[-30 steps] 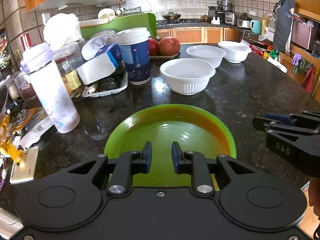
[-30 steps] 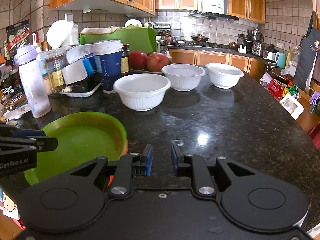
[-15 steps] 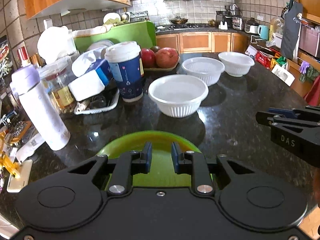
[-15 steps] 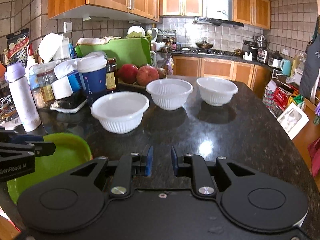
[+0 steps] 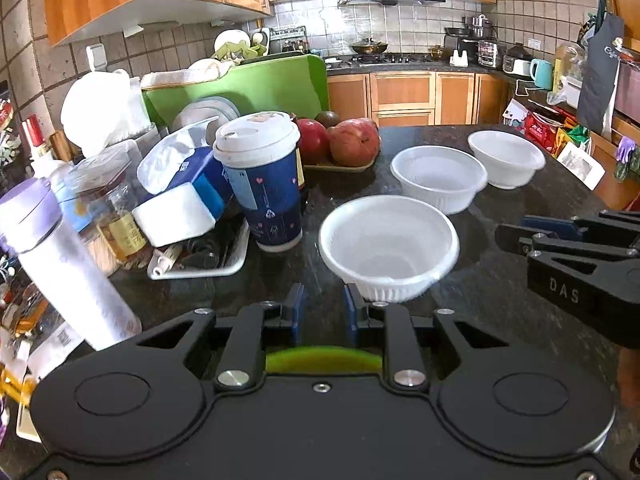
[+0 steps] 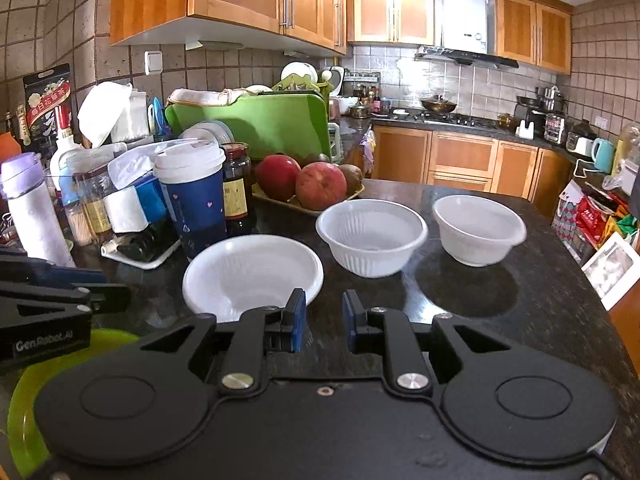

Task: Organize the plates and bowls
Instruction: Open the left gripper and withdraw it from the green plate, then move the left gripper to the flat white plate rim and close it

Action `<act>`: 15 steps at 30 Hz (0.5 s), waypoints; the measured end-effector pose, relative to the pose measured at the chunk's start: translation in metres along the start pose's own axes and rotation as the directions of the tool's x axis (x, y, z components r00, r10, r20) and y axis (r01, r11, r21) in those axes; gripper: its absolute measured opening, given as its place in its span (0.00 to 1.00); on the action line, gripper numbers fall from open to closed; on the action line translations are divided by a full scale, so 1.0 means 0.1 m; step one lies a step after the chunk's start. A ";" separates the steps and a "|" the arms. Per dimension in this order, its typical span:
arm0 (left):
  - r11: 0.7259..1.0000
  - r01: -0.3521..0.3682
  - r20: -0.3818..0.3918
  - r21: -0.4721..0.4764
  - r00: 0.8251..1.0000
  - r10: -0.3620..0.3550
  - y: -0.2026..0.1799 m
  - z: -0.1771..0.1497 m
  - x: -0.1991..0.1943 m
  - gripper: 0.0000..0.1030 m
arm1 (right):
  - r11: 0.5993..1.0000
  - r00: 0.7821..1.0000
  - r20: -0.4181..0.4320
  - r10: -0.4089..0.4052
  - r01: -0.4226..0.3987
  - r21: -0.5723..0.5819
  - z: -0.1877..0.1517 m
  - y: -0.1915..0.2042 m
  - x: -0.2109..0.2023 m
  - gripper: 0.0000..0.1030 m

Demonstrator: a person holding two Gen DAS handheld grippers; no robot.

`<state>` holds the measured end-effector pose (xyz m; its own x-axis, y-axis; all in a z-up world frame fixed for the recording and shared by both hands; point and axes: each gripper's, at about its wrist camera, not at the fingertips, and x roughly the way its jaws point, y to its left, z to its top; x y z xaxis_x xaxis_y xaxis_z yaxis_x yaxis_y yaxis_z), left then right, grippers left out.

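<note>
The green plate (image 6: 48,392) lies at seven o'clock, mostly hidden, probably light stiff plastic. The nearest white bowl (image 6: 252,276), ahead at eleven o'clock, looks thin and ribbed; pinch its rim. The left gripper (image 5: 322,312) and right gripper (image 6: 322,320) are slightly spread, holding nothing. The glossy black countertop (image 6: 520,320) is cluttered at nine o'clock.

blocked: left clutter (image 6: 132,196) | free: right countertop (image 6: 520,320)

We are seeing three white ribbed bowls (image 6: 252,276) (image 6: 372,236) (image 6: 479,232) sitting upright in a row on the bench (image 6: 500,312); a green plate (image 6: 24,412), probably flat, is lying nearest.
</note>
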<state>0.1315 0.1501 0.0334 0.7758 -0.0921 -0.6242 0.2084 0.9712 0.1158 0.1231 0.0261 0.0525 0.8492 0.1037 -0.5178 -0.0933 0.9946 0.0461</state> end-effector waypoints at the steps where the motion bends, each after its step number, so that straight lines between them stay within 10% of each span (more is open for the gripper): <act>1: 1.000 -0.002 -0.002 -0.001 1.000 0.002 0.01 0.03 0.04 0.31 | 1.000 1.000 -0.005 0.004 -0.004 0.004 0.02 0.00 0.05 0.20; 15: 1.000 0.015 -0.070 -0.019 0.997 -0.017 0.11 0.30 0.52 0.31 | 0.999 0.996 -0.085 0.018 -0.015 0.034 0.22 -0.05 0.68 0.20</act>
<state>0.1919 0.1498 0.0260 0.7285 -0.0925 -0.6788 0.2092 0.9735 0.0918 0.1930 0.0281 0.0362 0.7998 0.1204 -0.5880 -0.0885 0.9926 0.0829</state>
